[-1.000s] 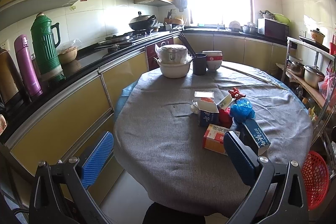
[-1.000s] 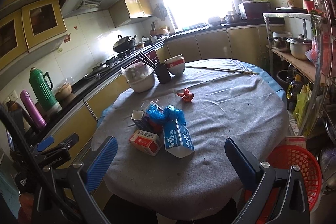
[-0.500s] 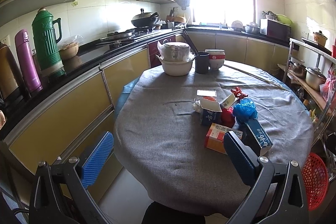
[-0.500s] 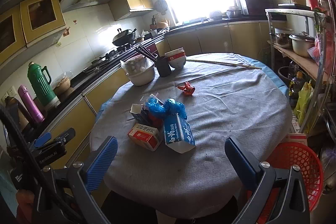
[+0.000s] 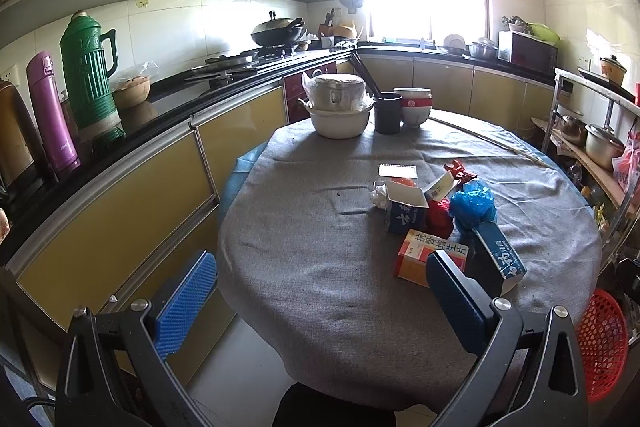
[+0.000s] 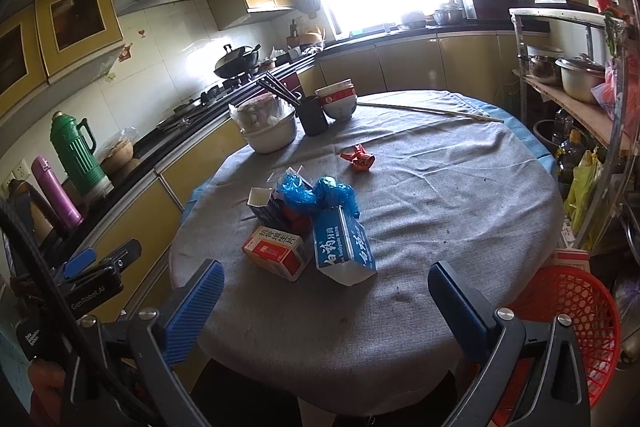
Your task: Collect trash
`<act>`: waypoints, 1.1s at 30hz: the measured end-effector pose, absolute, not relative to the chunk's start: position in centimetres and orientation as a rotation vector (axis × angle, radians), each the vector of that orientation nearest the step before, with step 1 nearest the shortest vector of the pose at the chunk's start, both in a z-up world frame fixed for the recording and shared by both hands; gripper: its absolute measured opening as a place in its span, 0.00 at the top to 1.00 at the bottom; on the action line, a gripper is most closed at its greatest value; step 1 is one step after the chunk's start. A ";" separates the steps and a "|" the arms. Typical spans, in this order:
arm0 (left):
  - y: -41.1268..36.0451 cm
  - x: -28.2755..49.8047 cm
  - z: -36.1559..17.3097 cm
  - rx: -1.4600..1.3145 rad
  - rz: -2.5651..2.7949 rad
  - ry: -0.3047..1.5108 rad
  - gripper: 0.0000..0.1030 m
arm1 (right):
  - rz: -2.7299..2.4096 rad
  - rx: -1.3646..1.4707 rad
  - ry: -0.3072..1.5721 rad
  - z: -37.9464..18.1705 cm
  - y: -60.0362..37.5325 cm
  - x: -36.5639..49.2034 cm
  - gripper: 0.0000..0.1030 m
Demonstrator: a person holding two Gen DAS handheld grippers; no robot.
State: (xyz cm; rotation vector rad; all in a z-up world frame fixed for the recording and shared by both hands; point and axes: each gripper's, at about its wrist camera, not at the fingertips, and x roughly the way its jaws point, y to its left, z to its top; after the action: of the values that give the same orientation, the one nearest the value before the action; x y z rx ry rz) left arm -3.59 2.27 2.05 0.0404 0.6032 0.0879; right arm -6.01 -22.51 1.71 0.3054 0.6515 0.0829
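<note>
- Grey-clothed round counter (image 6: 440, 211) holds all the trash: blue-white toothpaste carton (image 6: 344, 247), orange-white box (image 6: 276, 251), crumpled blue bag (image 6: 316, 195), red wrapper (image 6: 359, 158).
- Red mesh basket (image 6: 568, 311) waits at four o'clock; contents unclear.
- Left gripper (image 5: 320, 303) and right gripper (image 6: 324, 311): jaws wide apart, empty; nothing collected yet.

A table (image 6: 440, 211) fills the middle of the right wrist frame. At its centre sits a cluster: a toothpaste box (image 6: 344, 247) touching a medicine box (image 6: 278, 251) on its left, with a crumpled plastic bag (image 6: 320, 193) and an open carton (image 6: 264, 205) just behind them. A candy wrapper (image 6: 359, 158) lies apart, further back. At the table's far left edge stand a basin (image 6: 270, 135), a chopstick cup (image 6: 313, 115) and stacked bowls (image 6: 336, 101). A basket (image 6: 576, 311) sits at lower right, beside the table.
</note>
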 end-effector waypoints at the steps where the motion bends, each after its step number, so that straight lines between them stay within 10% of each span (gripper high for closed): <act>1: 2.3 -3.5 1.9 0.041 0.090 0.607 0.00 | 0.084 0.303 0.656 1.5 -22.4 -5.8 0.00; 15: 3.8 0.0 -3.0 -0.032 0.063 0.819 0.00 | 0.112 0.300 0.821 -5.3 -21.9 1.6 0.03; 24: 3.4 5.1 -3.7 -0.216 -0.053 1.008 0.00 | 0.149 0.281 0.902 -8.9 -21.5 5.7 0.42; 33: -1.7 11.3 -4.8 -0.360 -0.133 1.209 0.00 | 0.166 0.345 0.848 -8.8 -24.1 4.1 0.54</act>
State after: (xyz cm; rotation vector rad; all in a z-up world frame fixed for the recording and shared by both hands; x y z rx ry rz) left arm 11.32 -1.67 -4.79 -0.3596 1.2086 -0.1326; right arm 4.11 -24.06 -8.84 0.3453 0.8482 0.1662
